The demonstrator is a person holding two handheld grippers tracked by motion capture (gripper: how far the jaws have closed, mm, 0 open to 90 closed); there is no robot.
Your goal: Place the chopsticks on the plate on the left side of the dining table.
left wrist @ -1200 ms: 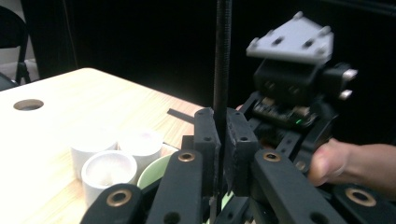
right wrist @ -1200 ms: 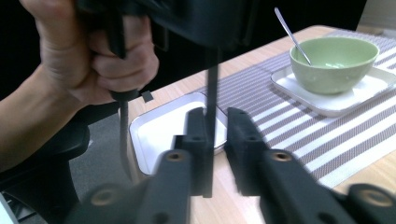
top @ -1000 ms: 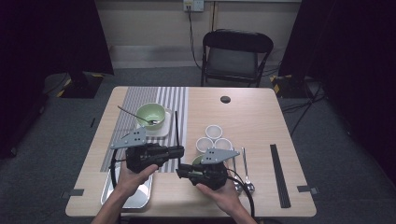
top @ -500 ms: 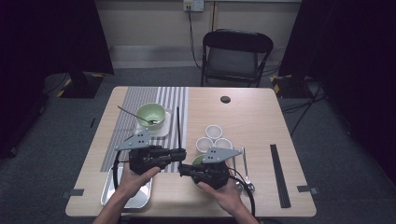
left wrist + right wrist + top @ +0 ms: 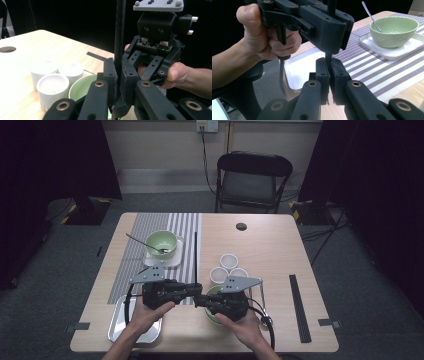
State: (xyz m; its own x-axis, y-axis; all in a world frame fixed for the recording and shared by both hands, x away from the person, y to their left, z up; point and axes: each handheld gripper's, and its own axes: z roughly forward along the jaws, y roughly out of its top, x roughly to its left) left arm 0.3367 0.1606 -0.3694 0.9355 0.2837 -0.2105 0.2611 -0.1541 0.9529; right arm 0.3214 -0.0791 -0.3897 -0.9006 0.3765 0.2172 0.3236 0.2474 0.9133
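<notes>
A thin black stick (image 5: 195,255) lies pointing away from me along the edge of the striped mat (image 5: 150,232). Its near end is caught by both grippers, which meet tip to tip. My left gripper (image 5: 192,290) comes in from the left and is shut on the stick (image 5: 119,37). My right gripper (image 5: 200,300) comes in from the right and is shut on the same stick (image 5: 328,58), just below the left gripper (image 5: 324,25). In the left gripper view the right gripper (image 5: 155,37) stands close behind the stick, held by a hand.
A green bowl (image 5: 161,242) with a spoon sits on a white plate on the mat. Three white cups (image 5: 228,267) and another green bowl (image 5: 85,86) stand by the right gripper. A metal tray (image 5: 120,327) is front left; cutlery (image 5: 262,297) and a black strip (image 5: 299,307) lie right.
Both grippers, with the stick between them, have shifted slightly to the right and toward me. Both stay shut on it.
</notes>
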